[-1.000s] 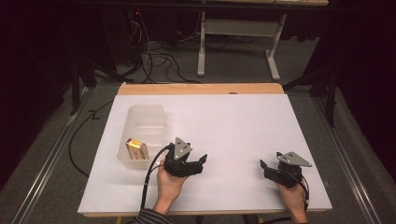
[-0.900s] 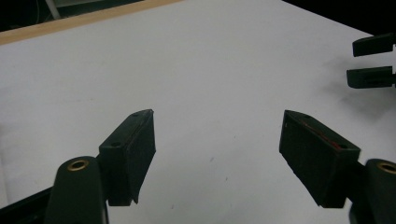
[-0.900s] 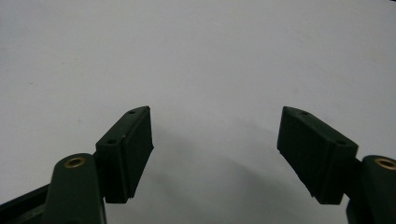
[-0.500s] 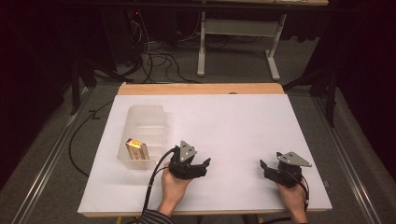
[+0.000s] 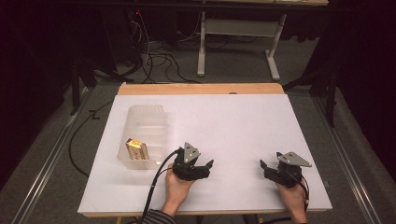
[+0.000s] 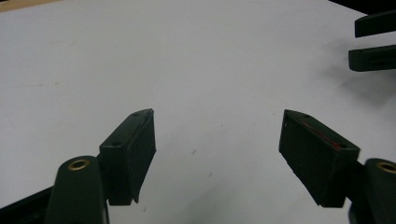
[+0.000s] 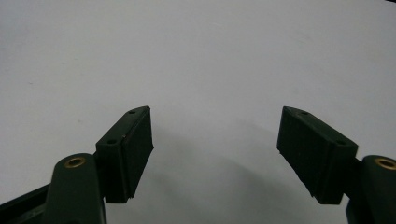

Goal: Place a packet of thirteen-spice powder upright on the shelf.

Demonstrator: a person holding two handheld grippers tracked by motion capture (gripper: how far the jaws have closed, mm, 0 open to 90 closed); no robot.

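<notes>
Your left gripper has its jaws spread wide with nothing between them; in the left gripper view there is just bare white table under the gap, and the tips of your right gripper show at the upper right. It sits low over the near part of the table, held in your left hand, just to the right of the clear plastic bin. Your right gripper is likewise spread and empty, resting well apart toward the table's near right, with plain white surface ahead of it in the right gripper view.

The thing nearest your left gripper is the small box lying in the bin's near end, close to its near wall. It is yellow and white with a red band; its print is too small to read. It looks like light cardboard, stiff enough to pinch but likely to dent under a hard squeeze. I'd take it across its narrow sides, coming down from above, since the bin's walls would block a low sideways reach. The bin itself looks light and may slide if you bump it.
</notes>
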